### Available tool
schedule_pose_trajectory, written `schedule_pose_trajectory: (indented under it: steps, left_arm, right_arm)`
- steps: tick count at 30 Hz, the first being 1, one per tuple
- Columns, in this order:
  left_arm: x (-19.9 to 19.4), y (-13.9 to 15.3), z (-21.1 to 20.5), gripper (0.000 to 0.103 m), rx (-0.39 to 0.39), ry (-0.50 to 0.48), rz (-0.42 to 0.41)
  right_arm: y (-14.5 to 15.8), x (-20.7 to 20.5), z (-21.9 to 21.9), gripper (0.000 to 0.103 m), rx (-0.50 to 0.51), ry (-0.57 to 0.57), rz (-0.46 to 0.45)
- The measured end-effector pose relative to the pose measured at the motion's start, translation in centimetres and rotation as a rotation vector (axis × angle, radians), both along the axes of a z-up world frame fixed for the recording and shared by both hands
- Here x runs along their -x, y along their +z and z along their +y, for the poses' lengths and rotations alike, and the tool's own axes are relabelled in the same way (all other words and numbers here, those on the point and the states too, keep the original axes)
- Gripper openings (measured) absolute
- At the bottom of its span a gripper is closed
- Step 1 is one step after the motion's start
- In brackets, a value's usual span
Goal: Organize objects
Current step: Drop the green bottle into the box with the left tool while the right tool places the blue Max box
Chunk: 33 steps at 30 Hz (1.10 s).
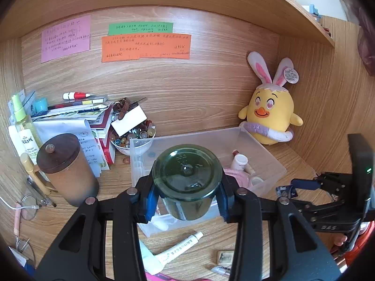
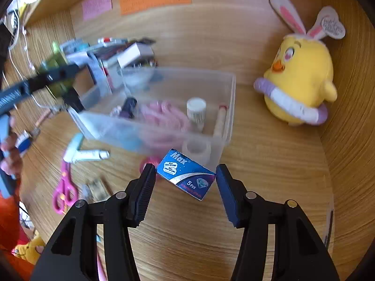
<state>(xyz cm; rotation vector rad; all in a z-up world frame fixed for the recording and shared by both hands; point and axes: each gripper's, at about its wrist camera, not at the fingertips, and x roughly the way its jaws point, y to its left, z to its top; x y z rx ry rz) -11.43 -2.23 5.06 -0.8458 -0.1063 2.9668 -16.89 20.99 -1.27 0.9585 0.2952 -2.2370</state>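
Nearest me, the left gripper (image 1: 186,201) clamps a green glass bottle (image 1: 187,175) over the near end of the clear plastic bin (image 1: 269,157), the right gripper (image 2: 185,180) gapes around a blue blade box (image 2: 186,174), and a yellow chick plush (image 1: 269,114) sits beyond.

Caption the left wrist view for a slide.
Left gripper clamps a dark green bottle above the clear plastic bin.

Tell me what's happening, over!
Left gripper shut on green bottle, above clear bin. Right gripper open around blue Max box. Nothing blocking.
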Motion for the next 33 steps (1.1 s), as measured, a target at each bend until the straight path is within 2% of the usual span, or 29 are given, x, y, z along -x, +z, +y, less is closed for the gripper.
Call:
schedule_pose_trajectory:
  steps: [5,8,15,22,25,27,28,31,33]
  left_arm:
    - [1.5,-0.5,0.1,0.042,-0.012,-0.002,-0.021]
    - [2.5,-1.1,0.5,0.042,0.011,0.007,-0.04]
    - [4.5,-2.9,1.3,0.042,0.066,0.021,-0.106]
    - [5.6,-4.0,1.8,0.043,0.093,0.03,-0.151]
    - [5.5,-3.8,1.9,0.052,0.075,0.013,-0.153]
    - [5.2,-3.5,2.1,0.064,0.074,0.013,-0.143]
    - [4.9,-3.3,2.2,0.066,0.075,0.013,-0.136]
    - [4.1,-2.6,2.1,0.081,0.063,0.005,-0.128]
    - [3.5,-2.0,2.0,0.096,0.047,0.004,-0.126]
  right_arm:
    - [2.9,0.7,-0.2,0.05,0.083,-0.004,0.056]
    - [3.4,1.5,-1.4,0.05,0.095,-0.005,0.064]
    - [1.9,4.6,-4.2,0.05,0.063,-0.02,0.028]
    - [0.4,5.5,-5.7,0.051,0.011,-0.007,0.008]
    - [0.0,5.0,-6.2,0.054,-0.021,-0.006,0.022]
    - [0.1,4.7,-6.2,0.059,-0.02,0.003,0.029]
    - [0.2,4.5,-6.1,0.063,-0.015,0.006,0.035]
    - [1.0,3.7,-5.7,0.076,-0.002,0.016,0.058]
    - [1.5,3.1,-5.3,0.083,0.01,0.019,0.067]
